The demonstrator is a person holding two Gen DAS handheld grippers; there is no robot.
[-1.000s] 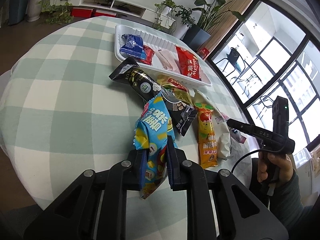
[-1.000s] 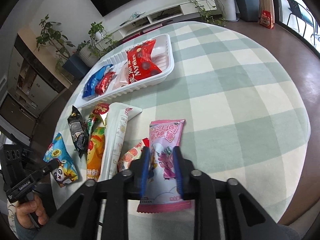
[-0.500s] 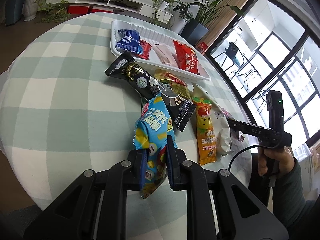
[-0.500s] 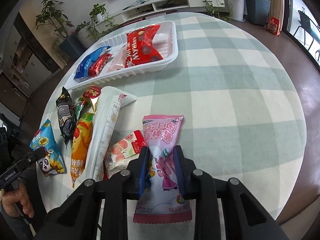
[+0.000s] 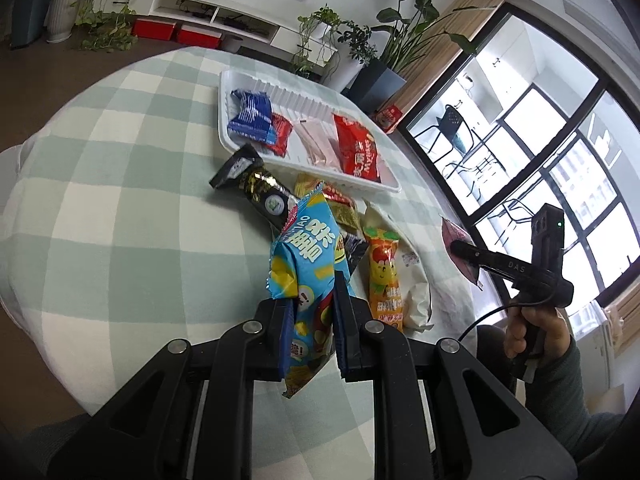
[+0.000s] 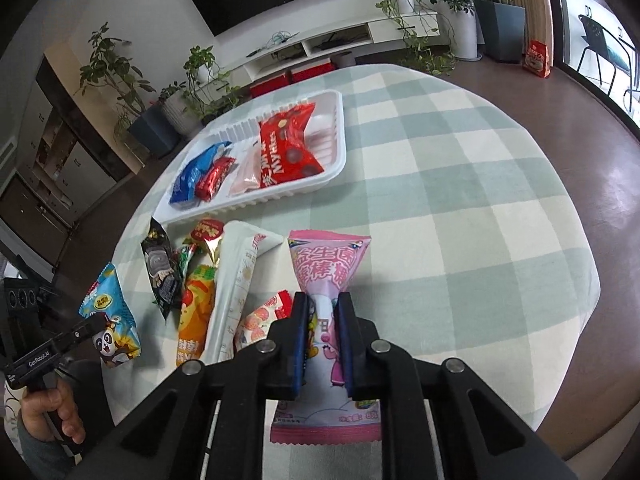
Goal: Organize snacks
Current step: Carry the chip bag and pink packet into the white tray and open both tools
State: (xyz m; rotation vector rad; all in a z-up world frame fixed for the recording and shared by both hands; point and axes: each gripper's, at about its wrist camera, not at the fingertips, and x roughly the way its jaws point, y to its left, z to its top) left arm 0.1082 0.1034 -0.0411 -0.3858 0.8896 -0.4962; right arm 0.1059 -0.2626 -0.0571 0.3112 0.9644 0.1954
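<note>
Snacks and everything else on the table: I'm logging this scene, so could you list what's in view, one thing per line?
tray: 1, white, far side of table
packets in tray: 4; blue, small red, pale pink, large red
black packet: 1, on cloth before tray
orange packet: 1, beside black one
white packet: 1, long, beside orange one
peach-print packet: 1, white and red, by right gripper
gold and red packets: count unclear, between tray and the loose packets
tablecloth: 1, green-white check
blue packet: 1, in left gripper
pink packet: 1, in right gripper
left gripper: shut on blue packet
right gripper: shut on pink packet
hands: 2, on grips; left, right
</note>
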